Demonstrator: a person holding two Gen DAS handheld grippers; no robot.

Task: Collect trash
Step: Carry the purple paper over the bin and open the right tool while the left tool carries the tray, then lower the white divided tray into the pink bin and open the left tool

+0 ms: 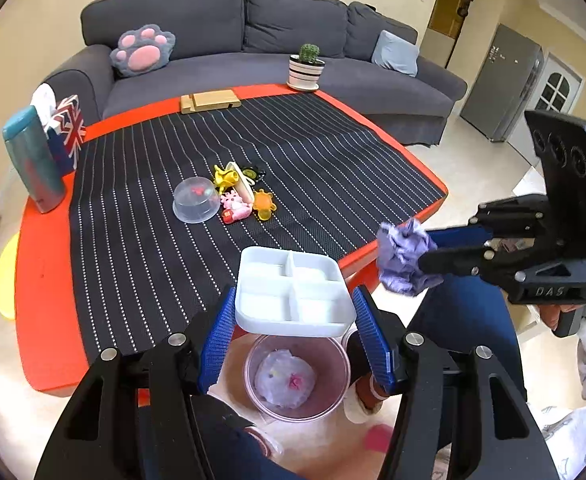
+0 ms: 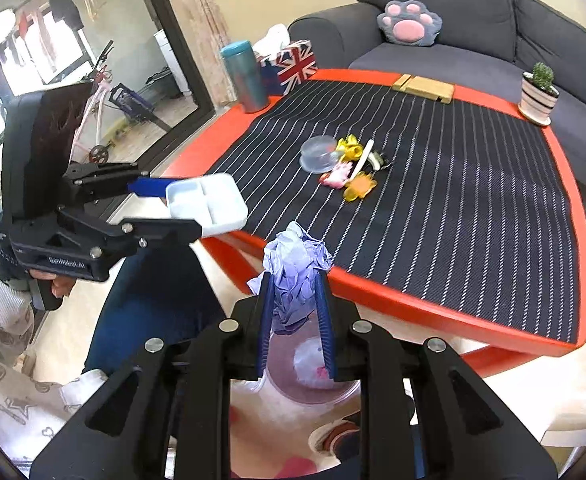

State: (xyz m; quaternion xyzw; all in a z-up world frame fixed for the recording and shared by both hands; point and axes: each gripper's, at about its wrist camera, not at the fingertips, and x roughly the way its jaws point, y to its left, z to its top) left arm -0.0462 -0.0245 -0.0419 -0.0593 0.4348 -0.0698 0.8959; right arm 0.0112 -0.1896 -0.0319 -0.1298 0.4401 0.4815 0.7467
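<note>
My left gripper (image 1: 295, 302) is shut on a white divided tray (image 1: 293, 292), held level over the near table edge; the same tray (image 2: 207, 200) shows at the left of the right wrist view. My right gripper (image 2: 295, 276) is shut on a crumpled purple paper wad (image 2: 295, 272), which in the left wrist view hangs off the table's right edge as a purple wad (image 1: 403, 258). Below both, on the floor, stands a clear pink bin (image 1: 297, 376) with a crumpled plastic bag inside; the bin (image 2: 313, 392) sits right under the wad.
The red table (image 1: 49, 280) carries a striped black mat (image 2: 453, 184), a clear upturned bowl (image 1: 195, 199) and several small toys (image 1: 245, 196). A teal bottle (image 1: 33, 160), flag tissue box (image 2: 293, 66), wooden stand (image 1: 209, 101) and potted cactus (image 1: 305, 66) line the far edge. A person's legs and shoe (image 1: 363, 400) are by the bin.
</note>
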